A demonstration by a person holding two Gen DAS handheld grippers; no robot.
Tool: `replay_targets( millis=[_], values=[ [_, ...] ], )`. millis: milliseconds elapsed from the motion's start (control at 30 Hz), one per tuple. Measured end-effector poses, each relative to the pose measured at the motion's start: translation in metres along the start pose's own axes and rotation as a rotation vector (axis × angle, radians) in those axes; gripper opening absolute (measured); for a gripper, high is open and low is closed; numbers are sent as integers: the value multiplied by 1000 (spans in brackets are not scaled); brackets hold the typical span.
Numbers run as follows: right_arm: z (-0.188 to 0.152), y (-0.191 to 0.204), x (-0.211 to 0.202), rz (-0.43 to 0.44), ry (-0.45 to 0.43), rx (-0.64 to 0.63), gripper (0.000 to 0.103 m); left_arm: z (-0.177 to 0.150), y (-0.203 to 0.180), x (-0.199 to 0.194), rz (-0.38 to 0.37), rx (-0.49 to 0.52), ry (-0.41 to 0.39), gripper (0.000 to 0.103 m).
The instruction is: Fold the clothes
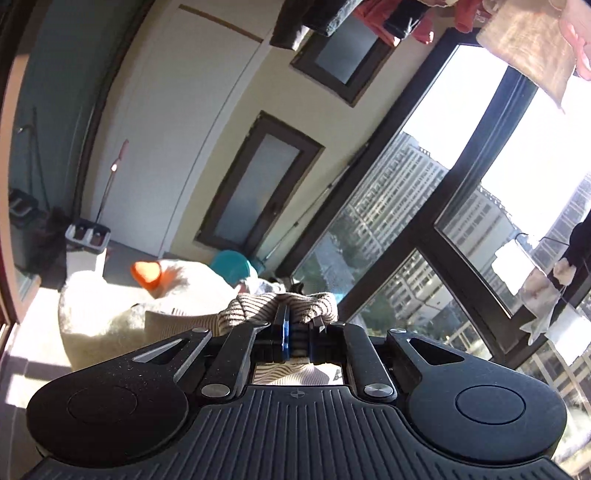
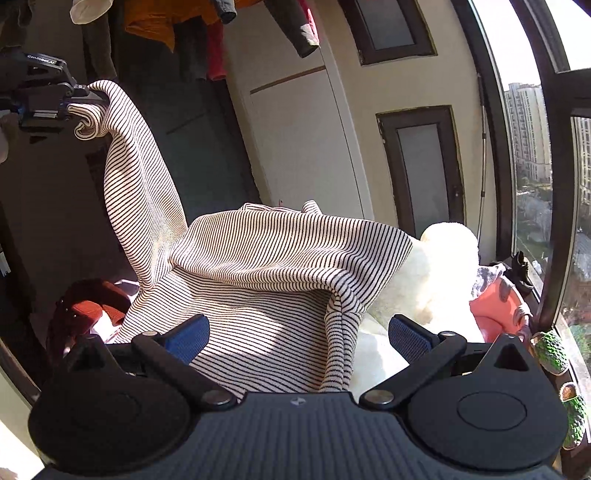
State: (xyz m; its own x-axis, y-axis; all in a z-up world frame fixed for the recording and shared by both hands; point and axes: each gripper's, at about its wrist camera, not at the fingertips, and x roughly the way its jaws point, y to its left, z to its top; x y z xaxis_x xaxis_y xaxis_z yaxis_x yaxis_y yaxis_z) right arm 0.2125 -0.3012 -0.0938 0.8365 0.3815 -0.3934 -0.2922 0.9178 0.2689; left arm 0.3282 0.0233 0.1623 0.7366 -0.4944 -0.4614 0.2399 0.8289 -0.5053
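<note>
A cream garment with thin dark stripes (image 2: 266,258) lies over a fluffy white surface (image 2: 436,280). One sleeve rises steeply to the upper left, where my left gripper (image 2: 74,110) is shut on its bunched cuff. The left wrist view shows that same cuff (image 1: 280,306) pinched between the closed blue pads of my left gripper (image 1: 295,325). My right gripper (image 2: 299,336) is open just above the garment's body, with striped cloth and a hanging fold lying between its blue pads (image 2: 410,334), which do not press on it.
Clothes hang overhead on a rack (image 2: 177,33). A tall window (image 1: 461,206) runs along the right. An orange object (image 1: 147,273) and a teal tub (image 1: 232,266) sit beyond the white surface; a red item (image 2: 88,314) lies at left, a coral one (image 2: 495,314) at right.
</note>
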Motion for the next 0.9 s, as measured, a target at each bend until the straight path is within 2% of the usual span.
replay_targets(
  millis=[233,400,600,800,833,900],
  values=[
    [-5,-14,-5,59,27,-20,103,-13,-46,34,24,43,37,10],
    [-5,-28,-7,71,34,-26,103,-20,-67,62,40,58,67,10],
    [-9,-28,-18,141,23,-25,103,-26,-76,102,44,46,126,9],
    [-26,-20,-26,282,36,33,103,-32,-74,161,24,6,206,11],
    [-29,-17,-26,292,35,38,103,-33,-70,171,19,-15,225,12],
    [-35,-10,-26,302,22,46,103,-36,-64,188,-11,-49,265,22]
  ],
)
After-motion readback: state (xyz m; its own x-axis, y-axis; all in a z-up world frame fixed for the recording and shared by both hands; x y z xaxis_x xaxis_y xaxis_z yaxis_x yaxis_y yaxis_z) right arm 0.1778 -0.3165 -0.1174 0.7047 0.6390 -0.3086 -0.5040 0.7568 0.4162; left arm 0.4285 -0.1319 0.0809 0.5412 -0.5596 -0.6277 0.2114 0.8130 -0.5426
